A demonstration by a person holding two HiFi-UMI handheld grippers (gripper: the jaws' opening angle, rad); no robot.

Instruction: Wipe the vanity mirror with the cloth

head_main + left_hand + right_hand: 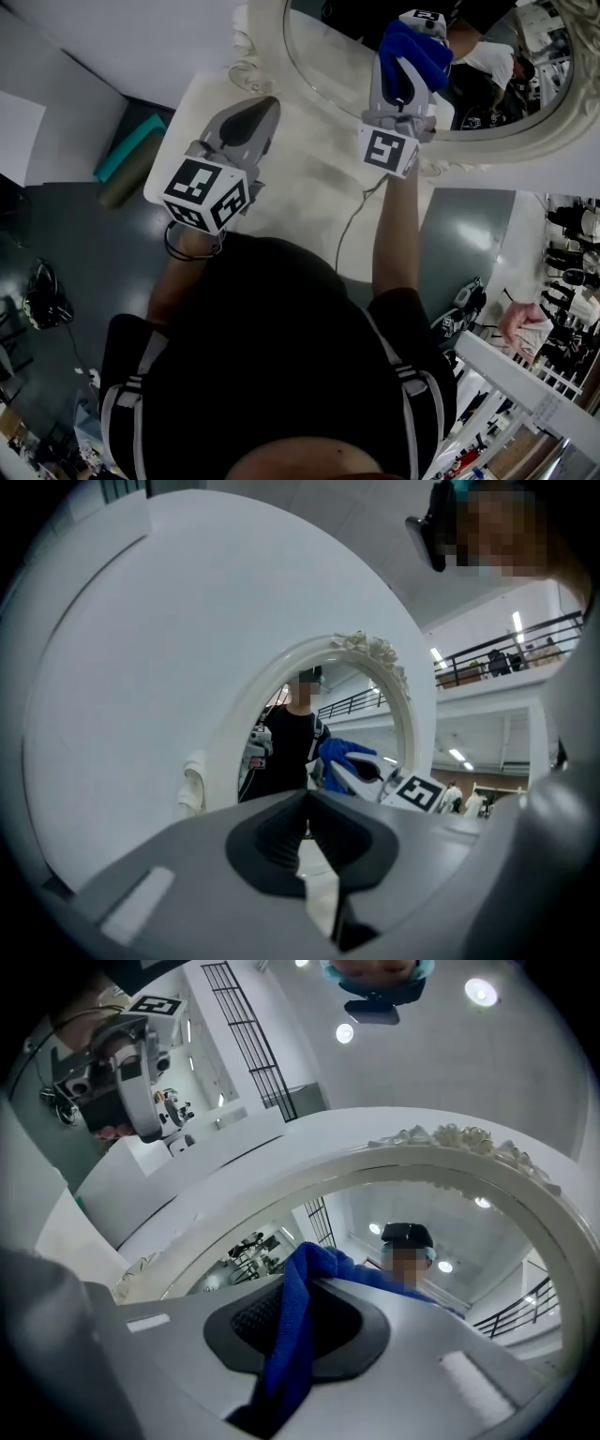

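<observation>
The oval vanity mirror (pixel 347 47) in its ornate white frame (pixel 553 122) stands at the back of a white table (pixel 309 187). My right gripper (pixel 411 42) is shut on a blue cloth (pixel 417 52) and holds it against the lower part of the glass. In the right gripper view the cloth (pixel 295 1335) hangs between the jaws, with the frame (pixel 422 1152) arching above. My left gripper (pixel 265 105) hovers over the table left of the mirror, shut and holding nothing. The left gripper view shows the mirror frame (pixel 234 733), the cloth (pixel 342 757) and the right gripper (pixel 375 778) ahead.
A thin cable (pixel 352 225) runs across the table toward its near edge. On the dark floor to the left lies a teal roll (pixel 127 150). White railings (pixel 525 375) and a person's hand (pixel 525 323) are at the lower right.
</observation>
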